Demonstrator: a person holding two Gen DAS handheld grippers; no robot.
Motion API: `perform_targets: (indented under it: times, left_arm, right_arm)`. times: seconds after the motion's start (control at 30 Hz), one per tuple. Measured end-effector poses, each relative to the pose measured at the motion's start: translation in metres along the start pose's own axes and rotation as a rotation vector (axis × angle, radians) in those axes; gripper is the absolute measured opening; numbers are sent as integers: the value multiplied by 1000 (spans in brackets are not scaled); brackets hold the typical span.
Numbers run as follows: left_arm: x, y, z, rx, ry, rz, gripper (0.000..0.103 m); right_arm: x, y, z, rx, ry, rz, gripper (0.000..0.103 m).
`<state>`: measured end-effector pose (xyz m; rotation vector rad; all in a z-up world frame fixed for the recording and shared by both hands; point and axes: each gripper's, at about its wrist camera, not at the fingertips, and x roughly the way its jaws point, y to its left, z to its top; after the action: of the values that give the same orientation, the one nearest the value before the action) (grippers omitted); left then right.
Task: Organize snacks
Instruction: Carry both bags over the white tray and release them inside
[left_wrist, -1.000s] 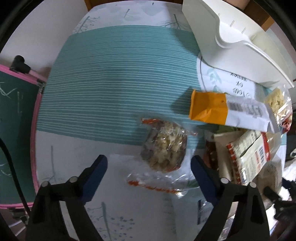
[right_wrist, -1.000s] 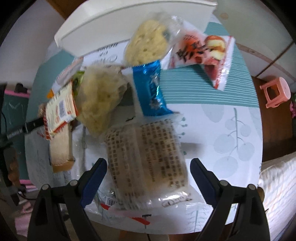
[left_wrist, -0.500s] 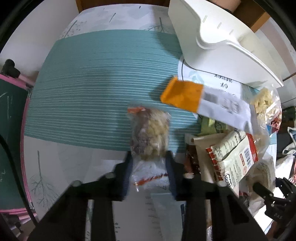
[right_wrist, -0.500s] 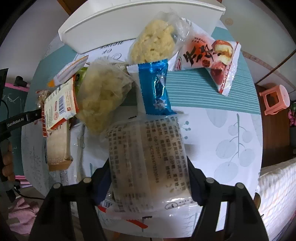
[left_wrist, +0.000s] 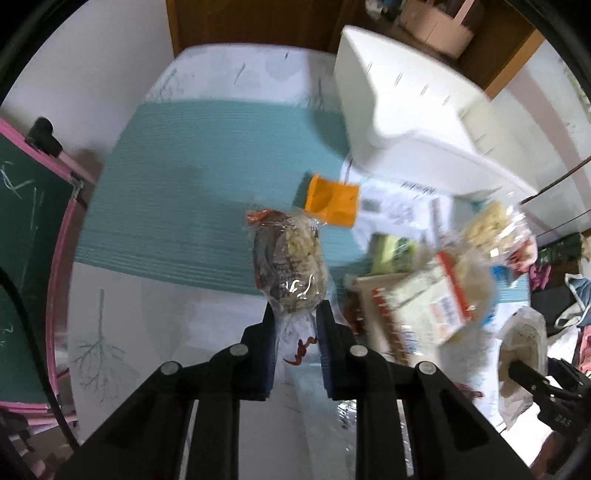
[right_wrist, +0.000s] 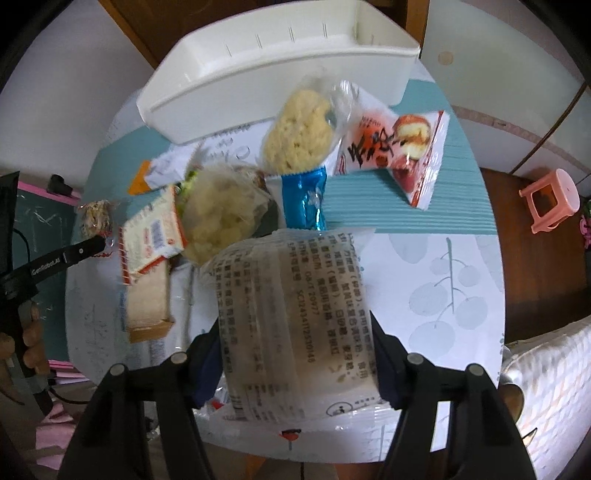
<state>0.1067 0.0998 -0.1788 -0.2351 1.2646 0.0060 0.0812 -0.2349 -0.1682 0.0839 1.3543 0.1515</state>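
In the left wrist view, the left tongs (left_wrist: 294, 325) are clamped tight on the tail of a clear snack bag (left_wrist: 290, 264), held above the desk (left_wrist: 207, 192). In the right wrist view, a wide printed packet (right_wrist: 295, 321) is gripped between the still closing right tongs (right_wrist: 295, 350), near the white bin (right_wrist: 273, 70).

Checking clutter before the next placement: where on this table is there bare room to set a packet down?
Free: the teal mat left of the orange packet, and the leaf-print cloth right of the large clear packet. Crowded: the snack pile below the white bin.
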Motion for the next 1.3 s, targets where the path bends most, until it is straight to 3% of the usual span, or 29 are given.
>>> perform_targets:
  times: [0.37,0.57,0.67,0.83,0.97,1.17,1.3]
  left_arm:
    - [-145,-65,33,108,-262,-80,17]
    - [-195,-116,56,183,-386,-73,18]
    - [-201,-133,67,209,-410,-62,18]
    - [-180,-154,100,242,-399,-34,18]
    - [-142,-166,129,249,-347,-28,18]
    - [-65,-175,171,264,-248,-6,18]
    - [-24,-181,189,271,-183,-2,19]
  right_arm:
    - [-96,-1,21,-48,-182,98,67]
    - [-149,-5,62,-90,-303,125,68]
    - [-173,-5,85,-112,-365,113,68]
    - [-191,-4,128,-134,-439,89,68]
    - [-179,-2,165,-129,-443,49,68]
    - [-115,-10,227,-77,-343,-7,68]
    - [-67,-18,250,-54,-266,-41,69]
